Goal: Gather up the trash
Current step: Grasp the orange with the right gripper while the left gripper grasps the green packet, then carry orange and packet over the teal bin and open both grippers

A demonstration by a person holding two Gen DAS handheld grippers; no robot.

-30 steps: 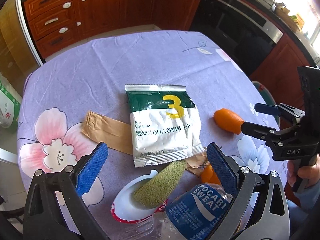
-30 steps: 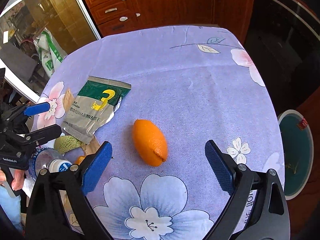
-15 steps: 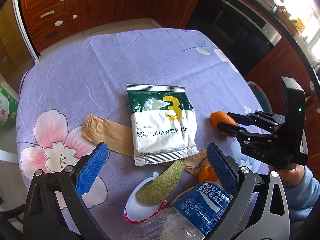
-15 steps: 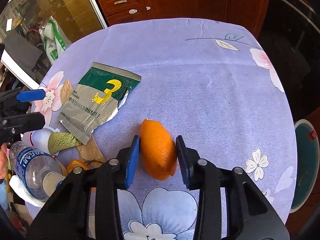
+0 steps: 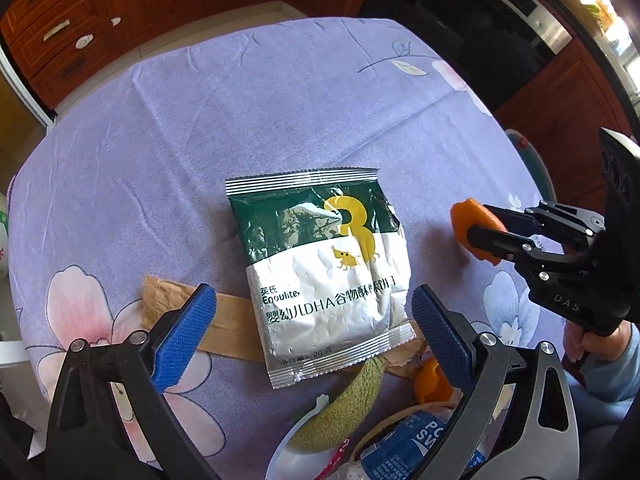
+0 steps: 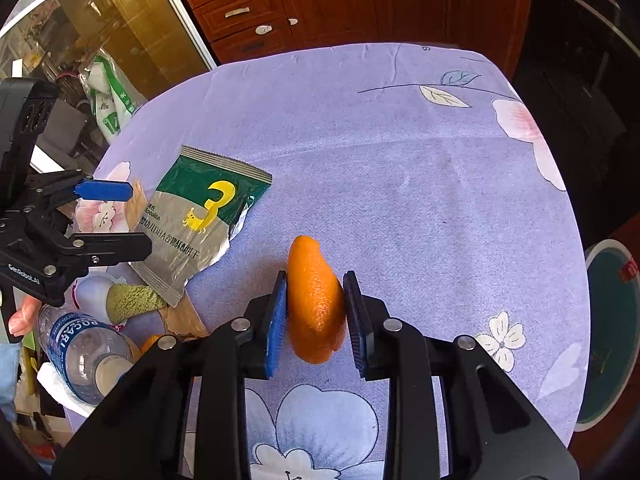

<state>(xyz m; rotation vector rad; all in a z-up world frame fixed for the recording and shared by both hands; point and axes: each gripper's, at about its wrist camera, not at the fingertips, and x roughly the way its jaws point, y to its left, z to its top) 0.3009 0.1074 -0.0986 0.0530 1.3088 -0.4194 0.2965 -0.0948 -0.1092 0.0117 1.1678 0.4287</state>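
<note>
- The orange peel point(image 6: 316, 304) sits on the tablecloth between the pads of the right gripper point(image 6: 315, 316); its jaws are closing on it, both blue pads already pressed against its sides. In the left wrist view the same peel point(image 5: 470, 220) shows at 3 o'clock, pinched at the tip of that gripper point(image 5: 486, 234).
- A second ago these jaws stood wide with the peel lying free between them; half a second ago they had nearly met it.
- The left gripper point(image 5: 312, 336) hangs open over the snack packet point(image 5: 324, 276), its pads well apart and touching nothing. Since a second ago it has drifted forward, so the packet now lies squarely between the fingers.
- Packet writing: a large yellow "3", "Enoulite", Chinese characters with "DHA", and a small yellow cartoon animal.
- At 6 o'clock of the packet lie a melon rind point(image 5: 340, 408) on a white wrapper, another scrap of orange peel point(image 5: 430, 378) and a plastic bottle point(image 6: 80, 352) labelled "POCARI SWEAT".
- A brown paper strip point(image 5: 224, 320) pokes out from under the packet at 8 o'clock.
- The gripper bodies read "DAS" and "GenRobot.AI".
- The tablecloth point(image 6: 400, 160) is lilac with pink and white flowers and a leaf sprig.
- A teal bin point(image 6: 612, 328) stands on the floor at 3 o'clock of the table.
- Red-brown wooden drawers point(image 6: 248, 12) with white handles line the far wall at 12 o'clock; a dark oven front is to their right.
</note>
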